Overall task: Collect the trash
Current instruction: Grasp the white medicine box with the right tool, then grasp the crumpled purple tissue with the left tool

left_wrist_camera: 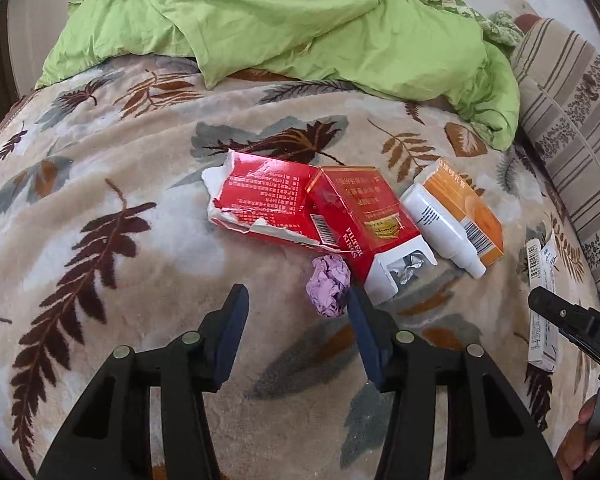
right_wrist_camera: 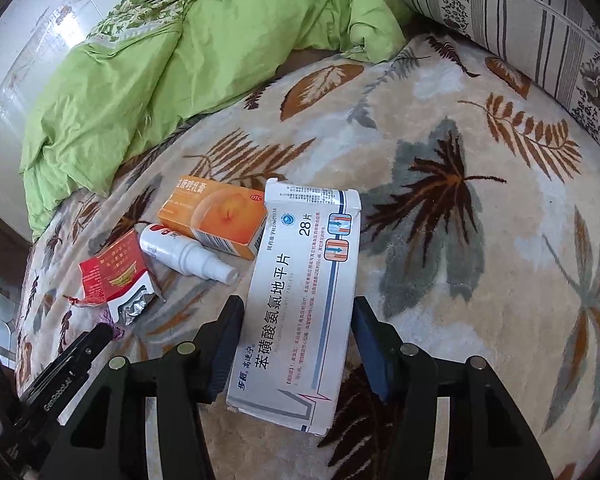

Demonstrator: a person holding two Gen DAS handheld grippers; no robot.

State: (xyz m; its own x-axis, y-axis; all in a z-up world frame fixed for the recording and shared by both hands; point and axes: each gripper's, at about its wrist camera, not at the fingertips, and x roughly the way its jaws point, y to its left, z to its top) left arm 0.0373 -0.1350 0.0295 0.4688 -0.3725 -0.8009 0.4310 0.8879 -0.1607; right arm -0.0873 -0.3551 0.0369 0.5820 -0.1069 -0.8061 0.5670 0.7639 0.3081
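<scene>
Right now the right gripper point(right_wrist_camera: 296, 344) straddles the white tablet box point(right_wrist_camera: 300, 300) on the bed blanket point(right_wrist_camera: 480, 320); its fingers stand half-wide on either long side, and whether the pads touch cannot be told. The box's long axis runs along the fingers, near to far. The left gripper point(left_wrist_camera: 298, 326) is half-open and empty, the crumpled purple paper point(left_wrist_camera: 327, 286) just beyond its right finger. The red cigarette pack point(left_wrist_camera: 356, 232) and spray bottle point(left_wrist_camera: 440, 228) lie farther off. The box's near end is partly hidden.
</scene>
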